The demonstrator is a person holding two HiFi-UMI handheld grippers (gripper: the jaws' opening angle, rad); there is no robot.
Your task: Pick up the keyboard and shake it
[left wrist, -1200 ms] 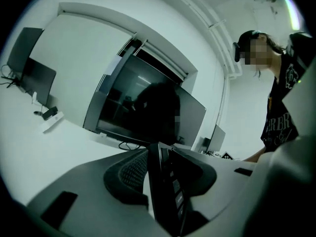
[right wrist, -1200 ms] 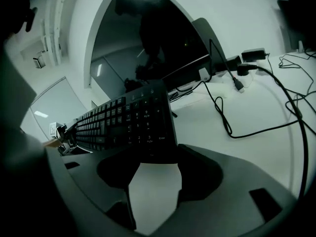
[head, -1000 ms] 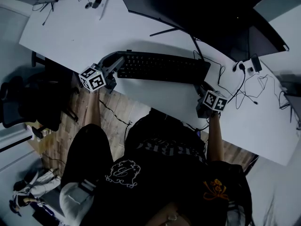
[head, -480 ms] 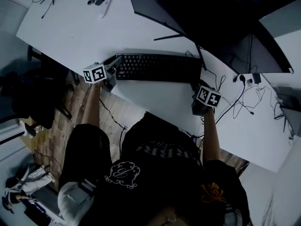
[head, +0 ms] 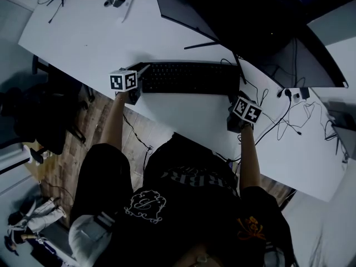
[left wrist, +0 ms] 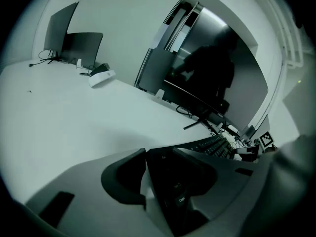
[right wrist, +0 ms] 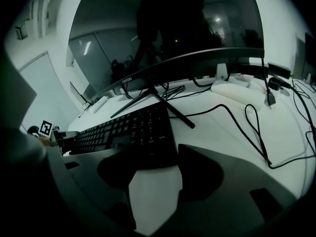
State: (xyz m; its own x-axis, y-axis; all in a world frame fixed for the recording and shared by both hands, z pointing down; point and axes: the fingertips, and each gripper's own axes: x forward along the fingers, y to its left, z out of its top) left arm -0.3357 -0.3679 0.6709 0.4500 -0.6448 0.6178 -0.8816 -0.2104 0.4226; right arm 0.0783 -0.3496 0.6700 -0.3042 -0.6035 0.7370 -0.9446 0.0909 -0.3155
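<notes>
A black keyboard (head: pixel 189 78) lies flat on the white desk (head: pixel 83 38) in front of the monitor. My left gripper (head: pixel 139 77) is at its left end. In the left gripper view the keyboard's left end (left wrist: pixel 182 181) sits between the jaws of that gripper (left wrist: pixel 160 154), and a pale strip shows beside the left pad. Those jaws have just been opening a little. My right gripper (head: pixel 233 100) is at the keyboard's right end. In the right gripper view this gripper (right wrist: pixel 153 174) stands open, bare desk between its jaws, the keyboard's near corner (right wrist: pixel 148 147) at their tips.
A wide curved monitor (head: pixel 250 15) on a thin stand (head: pixel 203 43) looms behind the keyboard. Loose cables (head: pixel 289 107) and a plug lie to the right. Small items (head: pixel 114 1) sit at the far left corner. An office chair (head: pixel 33 121) stands left of the desk's front edge.
My left gripper has come down and in onto the keyboard's left end, its cube turning. The right gripper has edged toward the right end. The keyboard has stayed on the desk.
</notes>
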